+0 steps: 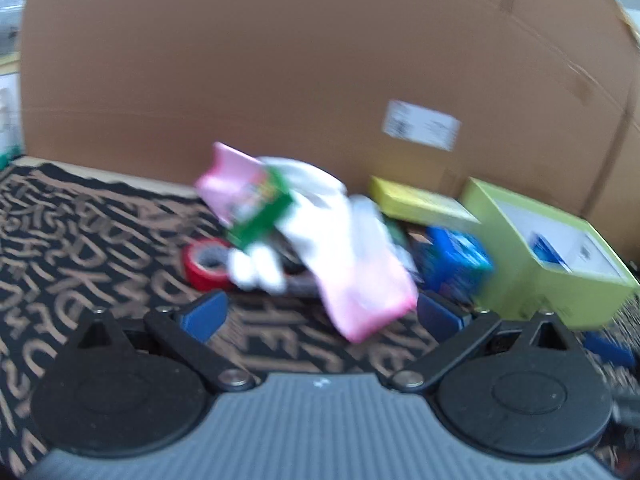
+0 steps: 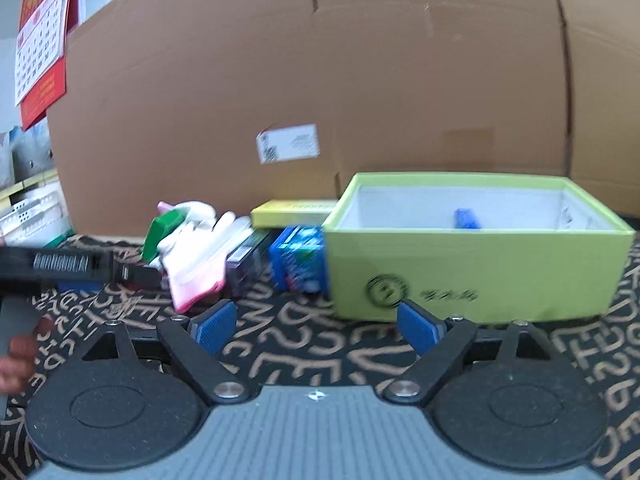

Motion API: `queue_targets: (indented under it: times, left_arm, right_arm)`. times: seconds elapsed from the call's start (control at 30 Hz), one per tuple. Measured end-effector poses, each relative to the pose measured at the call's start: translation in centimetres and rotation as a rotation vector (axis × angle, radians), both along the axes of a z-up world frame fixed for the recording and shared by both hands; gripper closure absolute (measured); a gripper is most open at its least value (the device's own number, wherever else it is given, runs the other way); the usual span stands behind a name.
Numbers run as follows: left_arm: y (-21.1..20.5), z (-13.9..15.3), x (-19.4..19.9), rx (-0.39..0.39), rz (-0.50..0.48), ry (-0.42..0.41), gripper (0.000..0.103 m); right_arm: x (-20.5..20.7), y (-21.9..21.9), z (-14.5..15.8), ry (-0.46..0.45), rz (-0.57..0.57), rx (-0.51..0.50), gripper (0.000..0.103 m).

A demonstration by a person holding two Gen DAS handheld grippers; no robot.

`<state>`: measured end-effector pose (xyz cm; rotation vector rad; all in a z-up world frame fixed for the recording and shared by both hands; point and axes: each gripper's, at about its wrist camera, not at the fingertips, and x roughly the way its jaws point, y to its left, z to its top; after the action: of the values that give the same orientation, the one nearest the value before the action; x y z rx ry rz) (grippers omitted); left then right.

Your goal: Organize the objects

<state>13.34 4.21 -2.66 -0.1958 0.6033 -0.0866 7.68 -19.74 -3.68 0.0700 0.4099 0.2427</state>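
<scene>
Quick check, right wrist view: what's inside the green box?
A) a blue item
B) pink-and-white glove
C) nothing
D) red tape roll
A: a blue item lies against the white inner wall of the green box; the glove lies outside, to the box's left.

Left gripper (image 1: pixel 320 312): grey ribbed housing along the frame bottom, small white mark at its top centre. Two black round discs flank it, each with a raised inner circle. Black link arms run from silver pivot screws up to blue textured pads (image 1: pixel 204 314).

Right gripper (image 2: pixel 316 322): same build, grey ribbed body with a white cross mark, black discs, silver screws, blue ridged pads (image 2: pixel 214 324).

Left edge of the right wrist view: black bar with a coil spring, grey handle, bare hand (image 2: pixel 18 354).
</scene>
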Motion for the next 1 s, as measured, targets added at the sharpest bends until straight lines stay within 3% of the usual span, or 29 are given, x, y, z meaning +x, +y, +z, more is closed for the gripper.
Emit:
queue_targets:
  times: [0.23, 0.47, 0.53, 0.57, 0.63, 0.87, 0.93, 1.0]
  left_arm:
    - [4.0, 0.5, 6.5, -0.102, 0.109, -0.011, 0.000]
    - [6.4, -2.7, 12.3, -0.248, 0.147, 0.149, 0.000]
    - [6.2, -3.4, 12.9, -0.237, 0.118, 0.170, 0.002]
    - [6.0, -3.6, 13.1, -0.227, 0.094, 0.173, 0.019]
    - [5.6, -3.5, 12.9, -0.212, 0.039, 0.155, 0.036]
    - [5.2, -2.6, 11.9, -0.177, 0.010, 0.137, 0.037]
    - [4.9, -2.5, 11.6, -0.135, -0.006, 0.129, 0.038]
    - [4.6, -2.0, 11.2, -0.076, -0.013, 0.107, 0.040]
  right_arm:
    - [-0.2, 2.3, -0.2, 0.010, 0.031, -0.031, 0.012]
    - [0.7, 4.0, 0.0, 0.014, 0.053, -0.062, 0.012]
    - [1.4, 4.8, 0.2, 0.011, 0.064, -0.070, 0.012]
    - [1.8, 5.4, 0.4, 0.009, 0.072, -0.073, 0.013]
    - [2.8, 6.8, 0.8, -0.001, 0.094, -0.081, 0.015]
    - [7.5, 12.5, 0.6, 0.053, 0.138, -0.147, 0.041]
    - [8.5, 13.7, -0.2, 0.069, 0.133, -0.175, 0.043]
    - [9.0, 14.5, -0.8, 0.072, 0.117, -0.218, 0.056]
